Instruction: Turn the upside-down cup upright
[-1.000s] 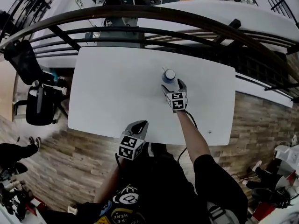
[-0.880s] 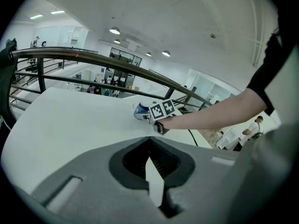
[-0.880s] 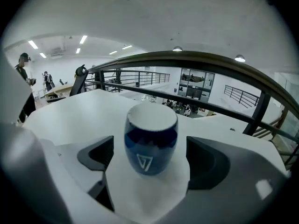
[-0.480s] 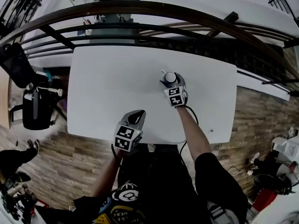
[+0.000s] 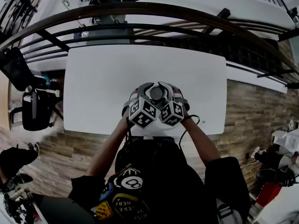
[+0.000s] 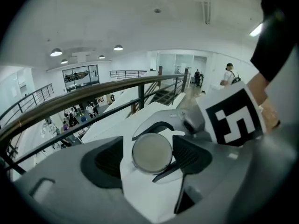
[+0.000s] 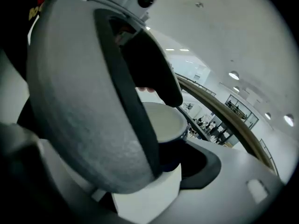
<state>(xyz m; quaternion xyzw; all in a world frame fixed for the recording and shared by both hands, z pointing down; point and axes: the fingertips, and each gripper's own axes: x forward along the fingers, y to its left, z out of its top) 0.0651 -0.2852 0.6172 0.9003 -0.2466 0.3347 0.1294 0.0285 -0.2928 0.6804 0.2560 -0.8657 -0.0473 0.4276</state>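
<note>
Cup (image 5: 155,93), dark blue wall with one pale round end; found between the tips of both tongs, which met over the near edge of the white tabletop (image 5: 107,73). Whether it touched the tabletop could not be told. In the left gripper view the pale end (image 6: 152,152) faced the camera.

Grip, right tongs (image 5: 169,93): clamped on the cup, with a dark pad against the blue wall (image 7: 175,146) in the right gripper view.

Grip, left tongs (image 5: 143,95): jaws had just been opening. They stood wide apart around the cup, and white tabletop showed between one pad (image 6: 110,164) and the cup, so there was no firm hold.

Marker cubes, left (image 5: 142,113) and right (image 5: 172,113): side by side, just behind the tips, towards the person.

Surroundings: a dark curved railing (image 5: 140,10) lay beyond the tongs. A black chair (image 5: 35,108) stood well off to the left tongs' side. Wood floor (image 5: 252,115) lay on the right tongs' side.
</note>
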